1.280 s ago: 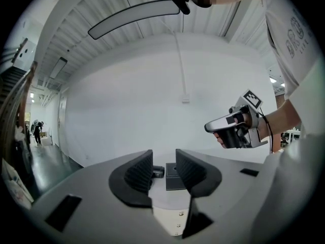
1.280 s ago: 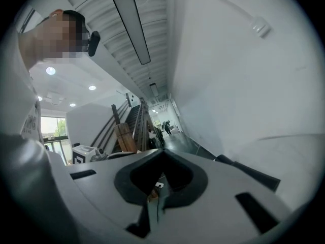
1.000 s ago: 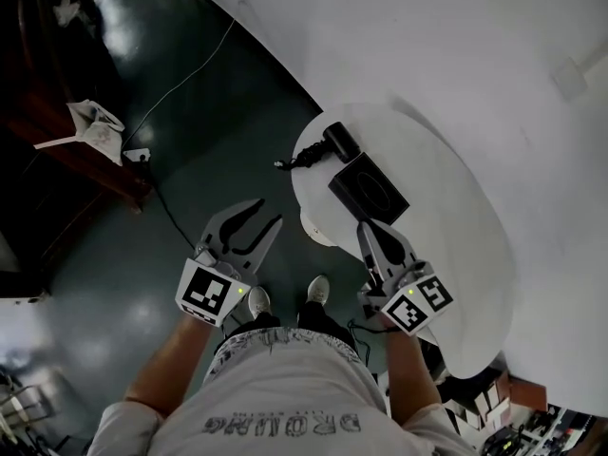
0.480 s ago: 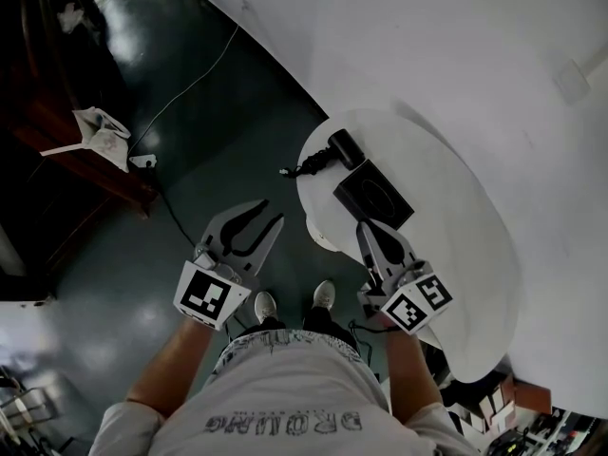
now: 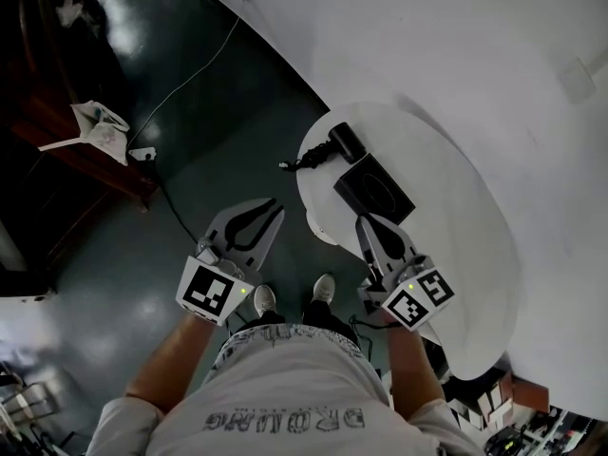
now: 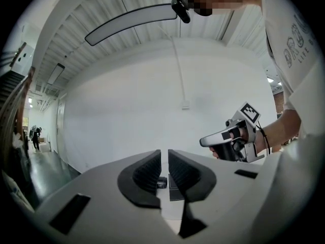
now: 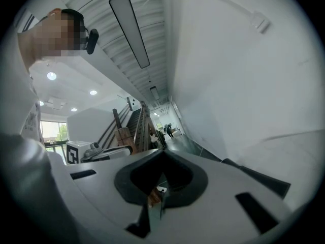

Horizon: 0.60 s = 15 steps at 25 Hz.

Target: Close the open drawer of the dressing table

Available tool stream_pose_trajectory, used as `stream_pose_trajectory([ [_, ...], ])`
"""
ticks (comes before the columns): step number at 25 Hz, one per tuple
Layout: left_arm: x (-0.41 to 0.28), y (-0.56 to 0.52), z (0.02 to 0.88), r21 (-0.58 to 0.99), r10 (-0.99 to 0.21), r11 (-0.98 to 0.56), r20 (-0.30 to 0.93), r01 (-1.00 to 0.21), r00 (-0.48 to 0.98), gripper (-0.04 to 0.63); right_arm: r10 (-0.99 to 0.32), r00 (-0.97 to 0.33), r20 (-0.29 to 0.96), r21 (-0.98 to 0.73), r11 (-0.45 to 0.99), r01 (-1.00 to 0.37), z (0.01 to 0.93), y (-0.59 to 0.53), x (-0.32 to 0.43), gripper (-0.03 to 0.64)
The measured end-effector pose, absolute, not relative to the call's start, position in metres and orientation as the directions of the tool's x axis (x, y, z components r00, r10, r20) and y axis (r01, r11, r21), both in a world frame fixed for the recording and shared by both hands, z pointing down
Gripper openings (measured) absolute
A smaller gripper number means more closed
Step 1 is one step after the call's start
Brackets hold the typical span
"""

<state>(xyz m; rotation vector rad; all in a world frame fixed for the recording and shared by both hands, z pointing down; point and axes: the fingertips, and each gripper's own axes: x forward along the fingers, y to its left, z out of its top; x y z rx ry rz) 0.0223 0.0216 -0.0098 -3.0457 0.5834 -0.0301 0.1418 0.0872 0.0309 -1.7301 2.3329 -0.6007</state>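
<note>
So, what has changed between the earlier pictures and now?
The left tool has just been closing its jaws; only a narrow gap remains, with nothing between them. Nothing was taken hold of or let go. The right tool stays shut, and the black box on the white table has not moved.

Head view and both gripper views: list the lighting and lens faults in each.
Head view: the white table top is washed out, the dark floor shows soft glare patches. Left gripper view: fisheye bends the ceiling lamp into an arc; corners black. Right gripper view: same round vignette; the far window blows out.
</note>
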Motion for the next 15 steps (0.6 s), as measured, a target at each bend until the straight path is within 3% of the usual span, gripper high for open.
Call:
stream_pose_trajectory([
  [15,0.0293,0.0233,-0.0061,-0.03,-0.354,-0.935,0.012,-0.354,0.935,0.031,-0.944,-0.311,0.106,-0.416,0.242,-0.877,0.0334,0.0891,0.1429,0.008],
])
